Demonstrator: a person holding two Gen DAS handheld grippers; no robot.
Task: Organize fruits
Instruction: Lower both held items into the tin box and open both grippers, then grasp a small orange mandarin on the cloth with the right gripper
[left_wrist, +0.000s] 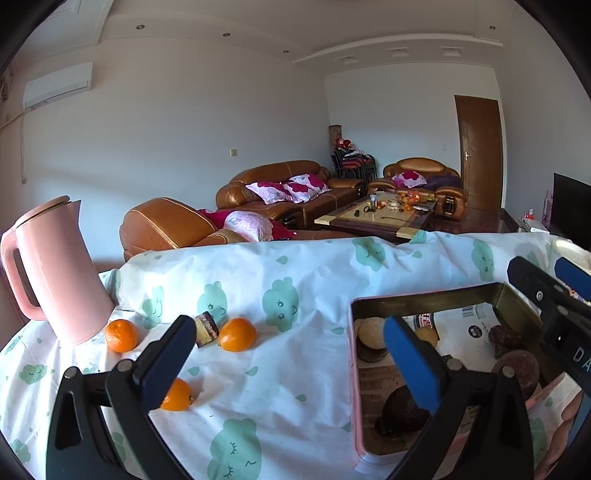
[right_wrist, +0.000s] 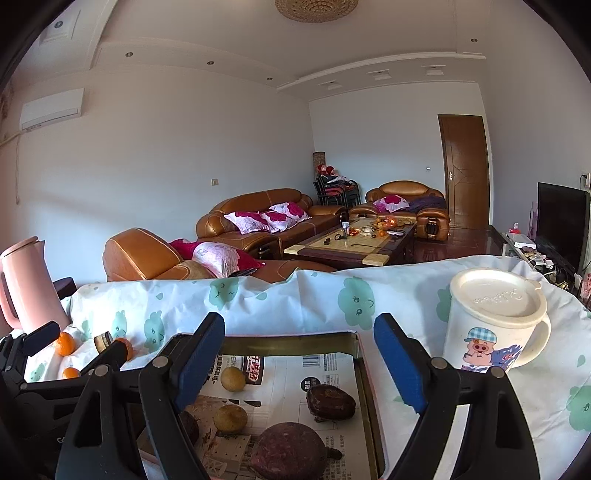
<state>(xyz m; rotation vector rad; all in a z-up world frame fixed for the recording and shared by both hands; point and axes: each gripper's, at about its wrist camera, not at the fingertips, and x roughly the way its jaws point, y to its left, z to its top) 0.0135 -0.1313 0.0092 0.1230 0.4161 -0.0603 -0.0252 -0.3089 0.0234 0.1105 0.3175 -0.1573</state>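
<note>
Here, cloud-print tablecloth (right_wrist: 295, 295) underneath, newspaper-lined tray (right_wrist: 295, 341) of dark and yellow fruits with unreadable print, pink kettle (left_wrist: 55, 273), pig-cartoon mug (right_wrist: 495, 321) with illegible embossed script, three oranges (left_wrist: 237, 334) outside the tray, left gripper (left_wrist: 288, 350) and right gripper (right_wrist: 299, 350) both apart, empty.

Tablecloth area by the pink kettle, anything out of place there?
Yes. Three oranges lie loose on the tablecloth, outside the tin, with a dark-topped cake piece between two of them.
</note>
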